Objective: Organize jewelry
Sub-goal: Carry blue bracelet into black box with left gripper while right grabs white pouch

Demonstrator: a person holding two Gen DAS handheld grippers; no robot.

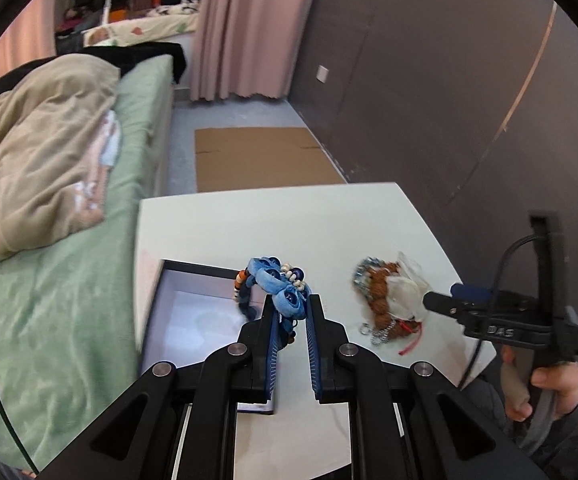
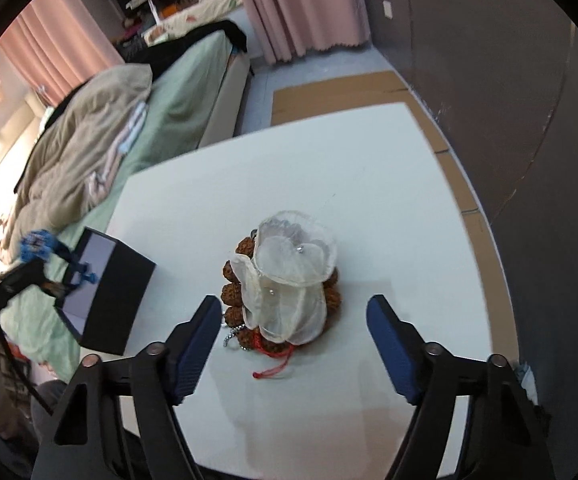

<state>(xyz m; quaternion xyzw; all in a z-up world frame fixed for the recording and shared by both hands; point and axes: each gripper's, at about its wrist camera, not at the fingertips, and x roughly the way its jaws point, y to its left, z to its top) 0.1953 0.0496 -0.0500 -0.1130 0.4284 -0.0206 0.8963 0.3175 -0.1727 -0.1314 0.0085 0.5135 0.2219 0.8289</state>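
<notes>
- Jewelry sits in two lots: a blue bead-and-fabric bundle [image 1: 277, 286] clamped in the left gripper [image 1: 292, 312], and a pile of brown beads [image 2: 235, 292] lying on the white table [image 2: 389, 200].
- Left gripper: its jaws are nearly together, pinching the blue bundle at the tips; orange and white beads hang off the bundle's left side.
- The bundle is held above the right edge of an open black box [image 1: 193, 312], which stands at the table's left edge, beside the green bed [image 1: 69, 320].
- Right gripper [image 2: 295, 320]: its jaws are spread wide, one on each side of the near end of the pile, pressing on nothing.
- A sheer white pouch [image 2: 289, 280] lies over the brown beads; a red cord [image 2: 273, 366] and a silver chain [image 2: 231, 336] trail from the pile's near side.
- In the left wrist view the pile lies to the right of the box, apart from it, and a hand [image 1: 545, 390] grips the right gripper's handle at the far right.
- Flat cardboard [image 1: 261, 160] lies on the floor beyond the table.
</notes>
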